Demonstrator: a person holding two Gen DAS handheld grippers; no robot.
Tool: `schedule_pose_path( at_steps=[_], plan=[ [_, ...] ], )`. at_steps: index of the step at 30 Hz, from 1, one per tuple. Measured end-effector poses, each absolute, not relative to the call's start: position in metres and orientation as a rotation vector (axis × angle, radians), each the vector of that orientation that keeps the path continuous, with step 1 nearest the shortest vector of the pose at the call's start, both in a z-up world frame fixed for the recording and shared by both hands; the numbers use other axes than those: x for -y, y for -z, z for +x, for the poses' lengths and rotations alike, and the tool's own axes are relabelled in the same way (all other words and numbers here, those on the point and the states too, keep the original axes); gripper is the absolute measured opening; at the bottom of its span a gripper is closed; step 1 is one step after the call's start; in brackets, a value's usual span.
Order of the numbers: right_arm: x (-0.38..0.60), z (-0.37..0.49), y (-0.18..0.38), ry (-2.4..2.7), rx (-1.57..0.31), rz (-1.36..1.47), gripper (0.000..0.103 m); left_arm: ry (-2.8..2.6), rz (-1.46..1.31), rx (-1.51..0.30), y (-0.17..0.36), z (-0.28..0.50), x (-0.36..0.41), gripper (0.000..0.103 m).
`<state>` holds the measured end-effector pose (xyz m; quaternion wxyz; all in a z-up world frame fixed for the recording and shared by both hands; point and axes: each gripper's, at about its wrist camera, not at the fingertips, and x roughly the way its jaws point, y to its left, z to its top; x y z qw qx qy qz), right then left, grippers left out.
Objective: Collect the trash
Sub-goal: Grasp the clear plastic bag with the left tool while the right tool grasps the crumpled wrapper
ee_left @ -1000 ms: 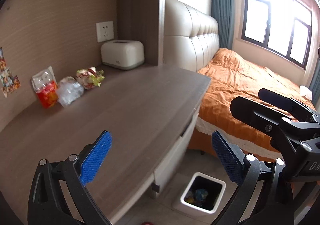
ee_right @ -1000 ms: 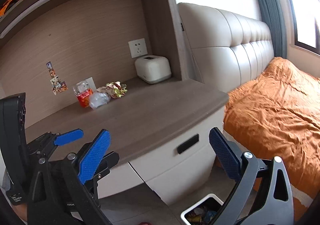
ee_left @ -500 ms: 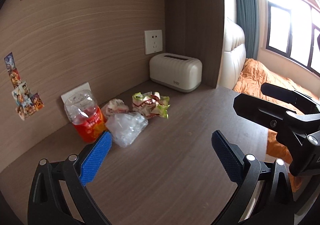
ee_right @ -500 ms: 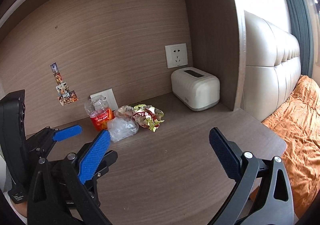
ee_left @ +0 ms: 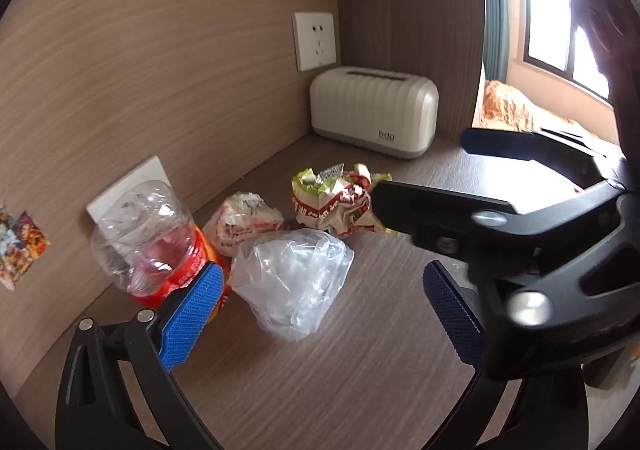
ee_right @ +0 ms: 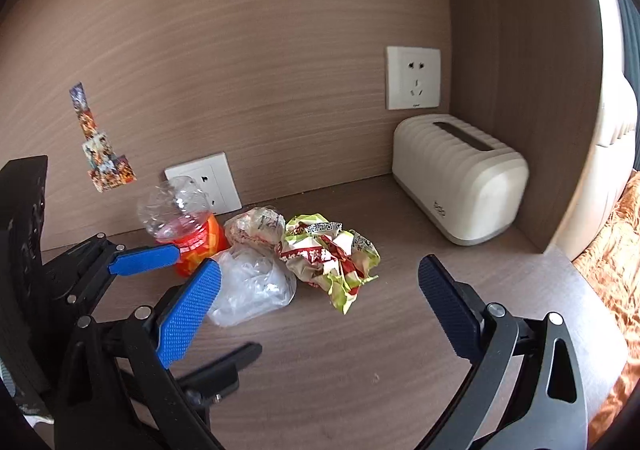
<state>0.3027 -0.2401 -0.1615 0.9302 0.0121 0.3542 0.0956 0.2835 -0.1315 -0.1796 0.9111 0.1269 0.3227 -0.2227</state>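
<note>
Both grippers gape wide over the trash, nothing held yet

The trash sits in a tight cluster on the desk left of the tissue box: a crushed bottle against the back wall, farthest from the box; a white wrapper just beside it; a clear bag in front of both, touching the bottle; and a green-red wrapper nearest the box. The left gripper is spread wide with the bag between its fingers; the right gripper is equally wide and empty, lined up nearer the green-red wrapper. Likely risks: the bag is thin and slippery, so closing may squeeze it out or catch only a fold; the left finger could knock the light bottle over; and the grippers, close together, may collide.
</note>
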Motion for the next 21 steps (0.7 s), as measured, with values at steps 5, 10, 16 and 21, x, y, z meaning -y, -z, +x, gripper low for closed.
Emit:
schedule_pose_path(
  at_steps=[5,10,16,21],
  plan=[
    [0.234,0.337,0.181,-0.197,-0.796,0.03,0.098,0.483,0.263,-0.712,0.191,0.305,0.131,0.098],
    [0.231,0.368,0.2,-0.179,-0.88,0.032,0.099,0.505,0.244,-0.757,0.199,0.324,0.13,0.094],
    [0.237,0.382,0.223,-0.19,-0.944,0.087,0.076,0.525,0.233,-0.796,0.207,0.338,0.132,0.065],
    [0.245,0.375,0.218,-0.174,-0.9,0.115,0.063,0.526,0.212,-0.783,0.205,0.34,0.133,0.042]
  ],
)
